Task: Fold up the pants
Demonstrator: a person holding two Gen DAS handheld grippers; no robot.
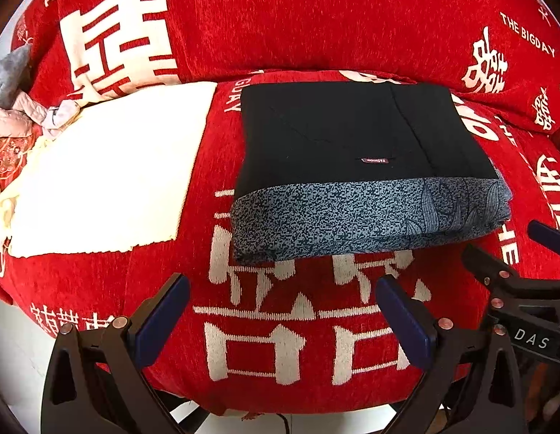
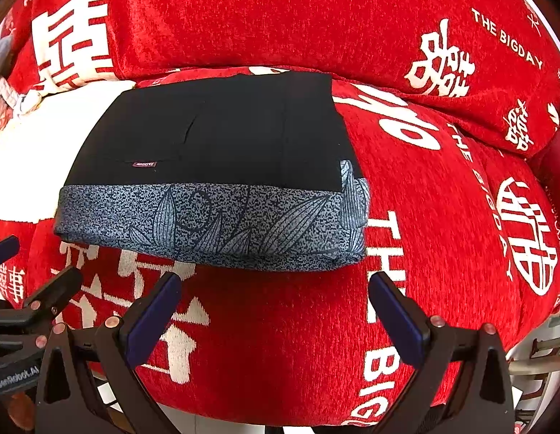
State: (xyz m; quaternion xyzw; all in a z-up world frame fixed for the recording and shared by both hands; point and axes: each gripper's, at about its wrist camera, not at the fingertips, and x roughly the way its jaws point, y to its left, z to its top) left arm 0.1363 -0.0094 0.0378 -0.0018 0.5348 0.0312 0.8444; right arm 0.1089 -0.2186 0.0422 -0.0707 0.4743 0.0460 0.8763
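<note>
The pants (image 1: 355, 152) (image 2: 222, 152) lie folded into a compact rectangle on the red sofa seat: black cloth on top, a blue-grey speckled leaf-print band along the near edge, a small red label showing. My left gripper (image 1: 283, 289) hovers open just in front of the bundle's near edge, with nothing between its fingers. My right gripper (image 2: 276, 285) is open too, empty, facing the right half of that near edge. Neither touches the cloth. In the left wrist view the right gripper's black frame (image 1: 514, 289) shows at the right.
The sofa cover (image 2: 442, 217) is red with white characters and lettering. A white cloth (image 1: 110, 173) lies flat on the seat left of the pants. Grey and pink clothes (image 1: 12, 86) are piled at the far left. The backrest (image 1: 316, 18) rises behind.
</note>
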